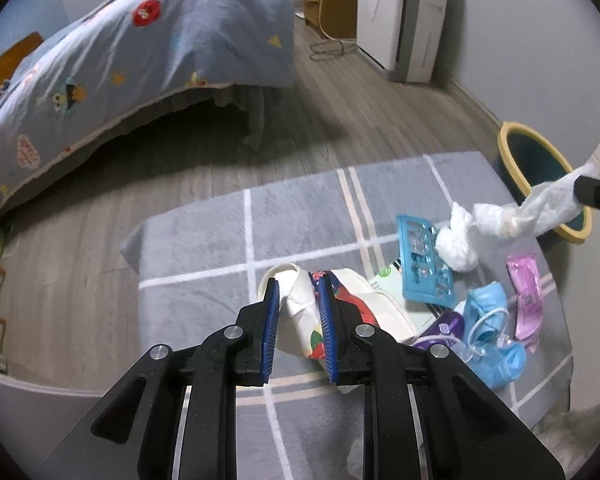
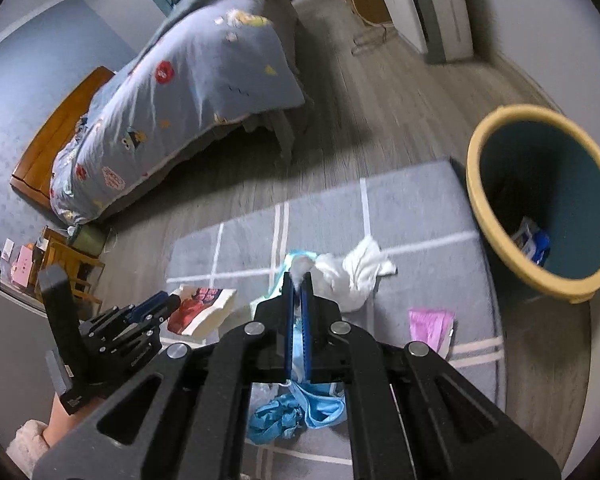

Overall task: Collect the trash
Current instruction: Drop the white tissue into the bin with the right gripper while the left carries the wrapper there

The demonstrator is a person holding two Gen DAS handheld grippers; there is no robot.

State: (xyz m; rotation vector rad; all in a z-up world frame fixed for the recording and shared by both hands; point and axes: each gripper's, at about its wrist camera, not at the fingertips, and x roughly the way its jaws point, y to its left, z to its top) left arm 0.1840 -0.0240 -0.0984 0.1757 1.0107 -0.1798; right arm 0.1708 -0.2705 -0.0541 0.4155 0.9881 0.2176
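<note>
Two hand-held grippers work over a grey rug [image 1: 204, 240] with pale crossing stripes, laid on a wood-plank floor [image 1: 80, 280] beside a bed [image 1: 140, 60] draped in a blue cartoon-print quilt. Just past the rug's far right corner stands a teal trash bin [image 2: 540, 200] with a yellow rim, a few scraps lying in its bottom. Trash lies scattered on the rug: a blue plastic blister tray [image 1: 424, 264], a crumpled blue face mask [image 1: 492, 344] with loose ear loops, and a pink wrapper [image 1: 526, 296] near the rug's right edge. The left hand-held gripper [image 1: 298, 312] has its blue-padded jaws partly closed around a crumpled white paper package with red print [image 1: 300, 320], raised off the rug. The right hand-held gripper [image 2: 298, 280] has its jaws pressed nearly together, pinching one end of a twisted white tissue [image 2: 356, 276], which trails down toward the rug close to the bin.
</note>
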